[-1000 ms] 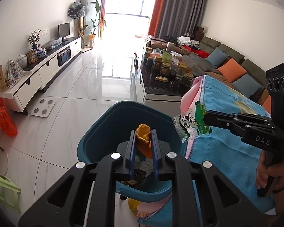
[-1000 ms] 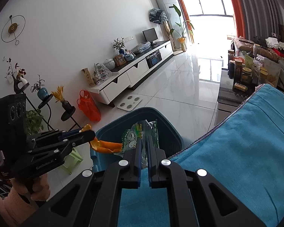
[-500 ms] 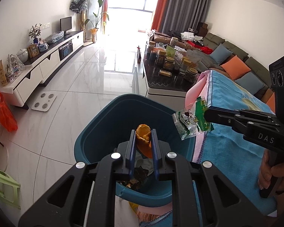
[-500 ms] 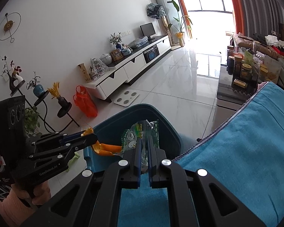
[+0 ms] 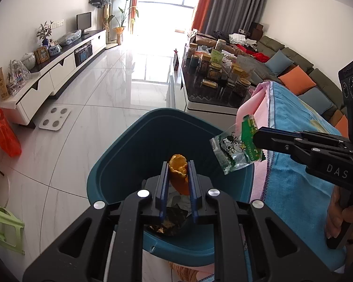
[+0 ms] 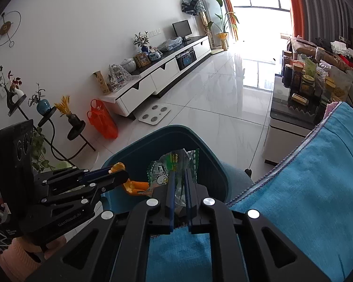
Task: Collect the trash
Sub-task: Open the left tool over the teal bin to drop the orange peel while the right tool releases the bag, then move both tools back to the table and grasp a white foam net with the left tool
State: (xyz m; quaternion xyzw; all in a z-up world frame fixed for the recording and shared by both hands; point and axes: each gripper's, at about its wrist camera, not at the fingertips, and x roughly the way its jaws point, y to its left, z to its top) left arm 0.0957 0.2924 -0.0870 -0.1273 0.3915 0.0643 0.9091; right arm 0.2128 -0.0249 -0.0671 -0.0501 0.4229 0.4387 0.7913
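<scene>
Left wrist view: both claws carry trash over the bin.
Left claw [image 5: 178, 176] pinches orange peel [image 5: 179, 172] above the bin [image 5: 134, 155]; right claw [image 5: 255, 138] loosens on a wrapper [image 5: 235, 149] near the rim, which might flutter outside.

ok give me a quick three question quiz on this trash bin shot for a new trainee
1. True or false: the left gripper is shut on an orange peel.
2. Which item does the right gripper carry? A) a glass jar B) a clear snack wrapper with green print C) a red bag
3. Fill in: both pieces of trash hang over the teal ____.

Key
1. True: the peel sits pinched between the blue pads.
2. B: the snack wrapper is at its tips, above the bin's edge beside the blue cloth.
3. bin, which already has dark scraps inside.
</scene>
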